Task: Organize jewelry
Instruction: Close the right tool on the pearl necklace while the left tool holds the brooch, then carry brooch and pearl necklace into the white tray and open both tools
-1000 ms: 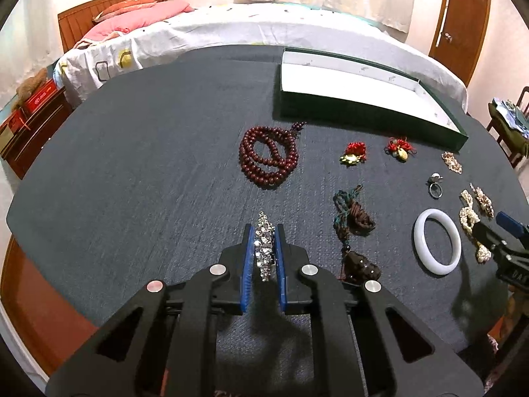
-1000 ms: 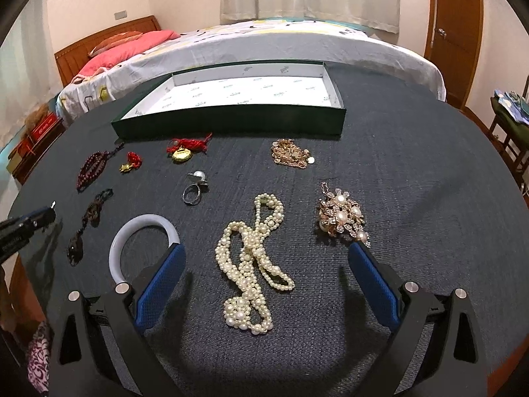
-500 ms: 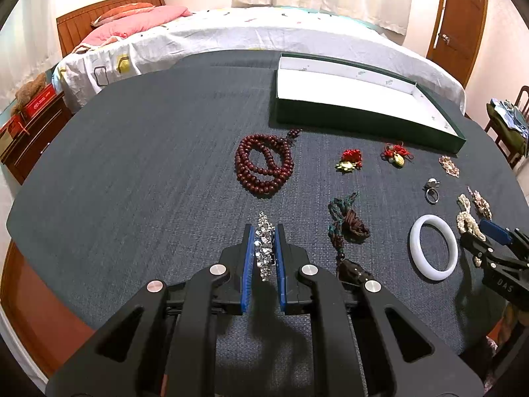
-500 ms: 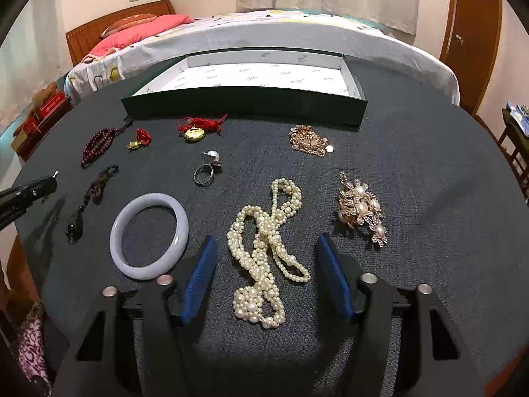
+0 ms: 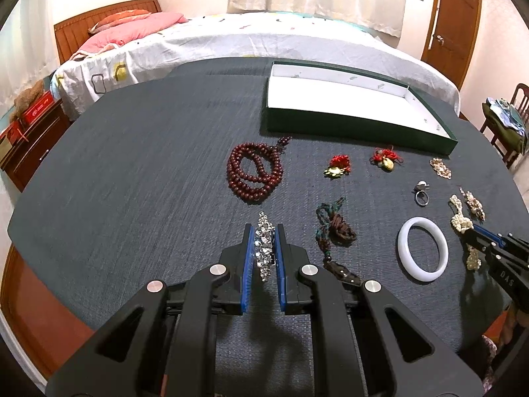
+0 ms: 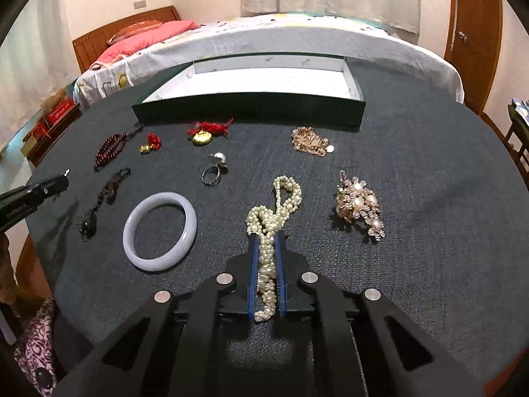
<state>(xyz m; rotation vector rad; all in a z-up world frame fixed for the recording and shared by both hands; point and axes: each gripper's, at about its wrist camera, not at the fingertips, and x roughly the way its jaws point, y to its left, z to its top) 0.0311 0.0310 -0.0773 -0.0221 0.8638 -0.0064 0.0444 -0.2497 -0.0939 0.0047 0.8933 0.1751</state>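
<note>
My left gripper (image 5: 263,231) is shut on a silver rhinestone bracelet (image 5: 263,244) and holds it above the dark table. My right gripper (image 6: 266,241) is shut on a white pearl necklace (image 6: 276,211) that still lies on the table; it also shows in the left wrist view (image 5: 460,220). An open green box with a white lining (image 5: 347,99) stands at the back; it also shows in the right wrist view (image 6: 264,82).
On the table (image 5: 132,165) lie dark red beads (image 5: 254,172), two red-tasselled charms (image 5: 337,167), a brown cord pendant (image 5: 334,231), a white bangle (image 6: 160,231), a ring (image 6: 213,172), a gold chain (image 6: 310,142) and a pearl brooch (image 6: 358,203). A bed stands behind.
My right gripper has closed from wide open onto the pearl necklace. My left gripper still holds the rhinestone bracelet and has shifted slightly.
</note>
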